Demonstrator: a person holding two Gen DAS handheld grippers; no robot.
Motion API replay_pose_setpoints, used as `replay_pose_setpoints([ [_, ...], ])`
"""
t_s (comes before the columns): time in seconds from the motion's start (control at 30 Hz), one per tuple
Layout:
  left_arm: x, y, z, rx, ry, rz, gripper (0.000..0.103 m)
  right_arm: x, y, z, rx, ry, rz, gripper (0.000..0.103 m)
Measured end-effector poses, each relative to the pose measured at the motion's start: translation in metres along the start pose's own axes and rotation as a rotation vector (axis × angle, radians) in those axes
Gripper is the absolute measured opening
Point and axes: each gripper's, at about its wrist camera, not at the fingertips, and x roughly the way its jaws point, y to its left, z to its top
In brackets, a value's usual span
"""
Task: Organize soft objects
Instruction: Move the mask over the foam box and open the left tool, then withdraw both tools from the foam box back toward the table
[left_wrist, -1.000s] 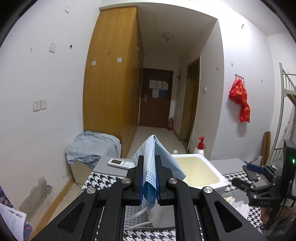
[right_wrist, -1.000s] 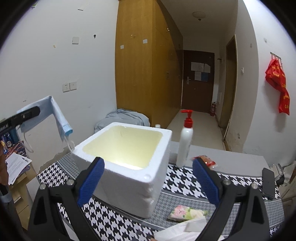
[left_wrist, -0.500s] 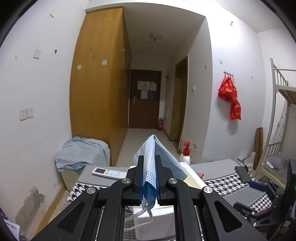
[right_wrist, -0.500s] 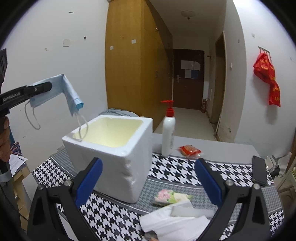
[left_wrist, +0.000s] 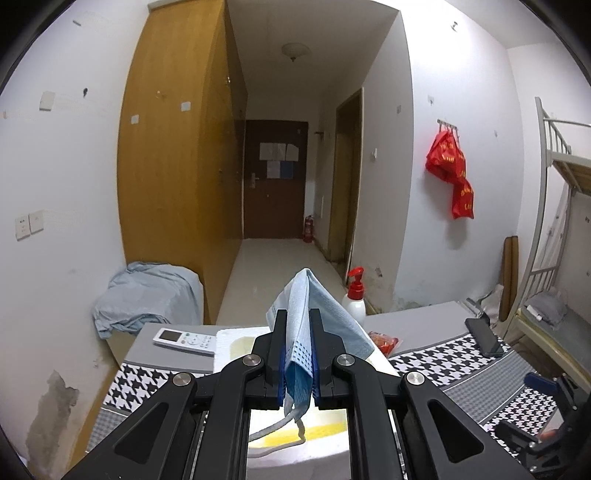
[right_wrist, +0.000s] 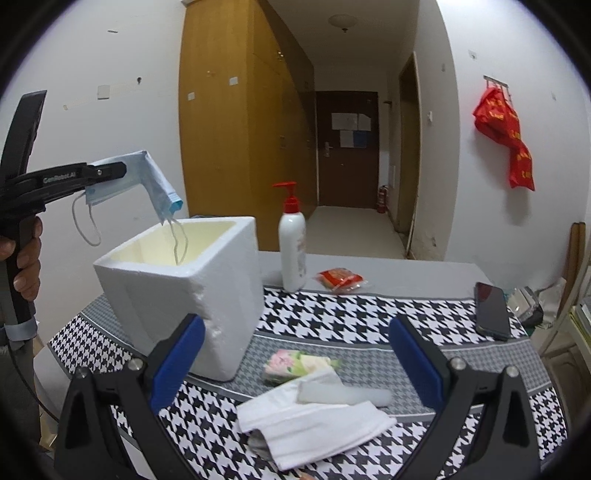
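Clamping a folded blue face mask (left_wrist: 297, 354) between its two fingers, your left gripper (left_wrist: 298, 363) sits at the bottom centre of the left wrist view, jaws nearly together on the fabric. In the right wrist view the same mask (right_wrist: 147, 177) sticks out at the left edge of the frame, its far half drooping and one ear loop hanging down into the mouth of the white foam box (right_wrist: 184, 291) below it. Your left hand (right_wrist: 26, 266) shows at the far left edge, wrapped round the handle. Your right gripper (right_wrist: 295, 354) stands wide with nothing between its blue pads, low in the frame over the houndstooth cloth (right_wrist: 351, 317). Between those pads lie a white folded cloth (right_wrist: 314, 421) and a small flowered tissue pack (right_wrist: 291, 365). Behind the box stands a pump bottle (right_wrist: 292, 240), with a red packet (right_wrist: 340, 278) just right of it and a dark phone (right_wrist: 491, 310) towards the right edge.
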Motion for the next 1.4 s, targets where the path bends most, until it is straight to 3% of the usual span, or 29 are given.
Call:
replay_pose_setpoints([
  [0.63,0.056,-0.007,-0.016,0.028,0.112,0.047,0.011,-0.006,-0.028,-0.014,0.06,0.019,-0.058,0.101],
  [0.73,0.057,-0.007,-0.017,0.032,0.109,0.042,0.024,-0.007,-0.03,-0.015,0.059,0.024,-0.066,0.101],
  [0.8,0.058,-0.007,-0.018,0.035,0.106,0.04,0.061,-0.007,-0.03,-0.015,0.063,0.027,-0.068,0.101],
  [0.87,0.054,-0.007,-0.019,0.031,0.087,0.05,0.077,-0.007,-0.03,-0.016,0.062,0.029,-0.069,0.101],
  [0.93,0.05,-0.008,-0.019,0.027,0.071,0.044,0.084,-0.008,-0.029,-0.017,0.061,0.029,-0.069,0.101],
  [1.0,0.045,-0.01,-0.019,0.026,0.068,0.023,0.1,-0.008,-0.029,-0.018,0.061,0.031,-0.071,0.101],
  [1.4,-0.036,-0.025,-0.02,0.072,-0.058,0.002,0.102,-0.02,-0.015,-0.013,0.053,-0.007,-0.04,0.101],
])
